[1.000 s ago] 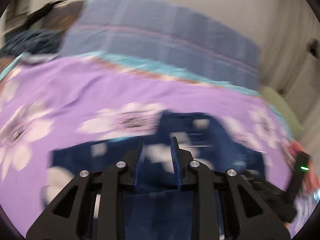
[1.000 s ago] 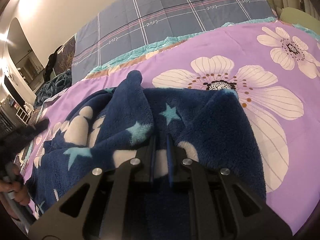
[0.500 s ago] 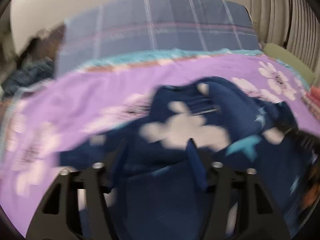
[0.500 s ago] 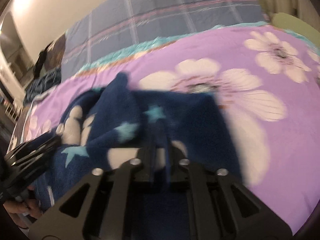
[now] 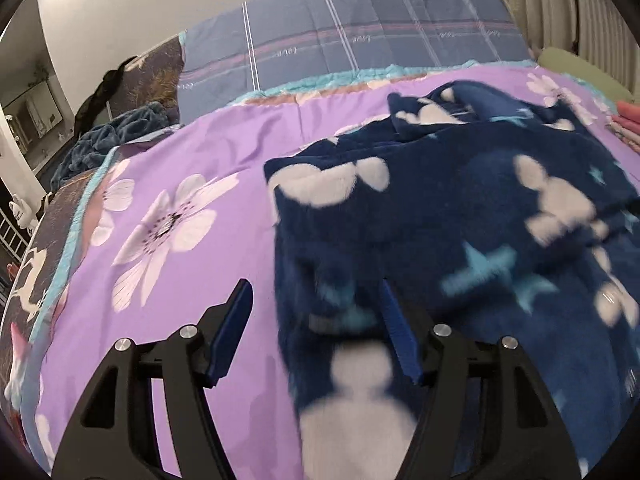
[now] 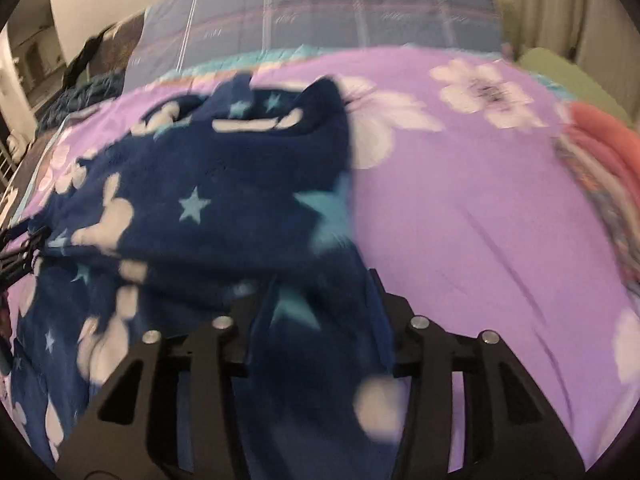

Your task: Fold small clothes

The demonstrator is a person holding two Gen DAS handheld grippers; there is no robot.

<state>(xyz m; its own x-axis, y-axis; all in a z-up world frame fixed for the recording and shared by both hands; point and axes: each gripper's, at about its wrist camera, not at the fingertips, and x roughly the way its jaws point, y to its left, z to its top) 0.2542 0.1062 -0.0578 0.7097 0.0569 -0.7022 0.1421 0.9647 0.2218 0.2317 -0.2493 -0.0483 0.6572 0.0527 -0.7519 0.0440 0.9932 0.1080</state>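
A dark blue fleece garment (image 5: 460,216) with white shapes and light blue stars lies bunched on the purple flowered bedspread (image 5: 192,168). My left gripper (image 5: 316,316) is open, its jaws wide apart over the garment's near left edge; cloth lies between them, loose. In the right wrist view the same garment (image 6: 224,200) fills the left half. My right gripper (image 6: 316,300) is open too, with a fold of the fleece lying between its jaws. The frame is blurred by motion.
A grey-blue plaid pillow (image 5: 360,36) stands at the head of the bed. Folded pink and red clothes (image 6: 604,152) are stacked at the right edge. A dark bundle (image 5: 108,136) lies at the far left. Bare bedspread (image 6: 480,208) lies right of the garment.
Both grippers have opened and let the fleece go. The left gripper swung left to the garment's left edge. The garment now lies spread flatter.
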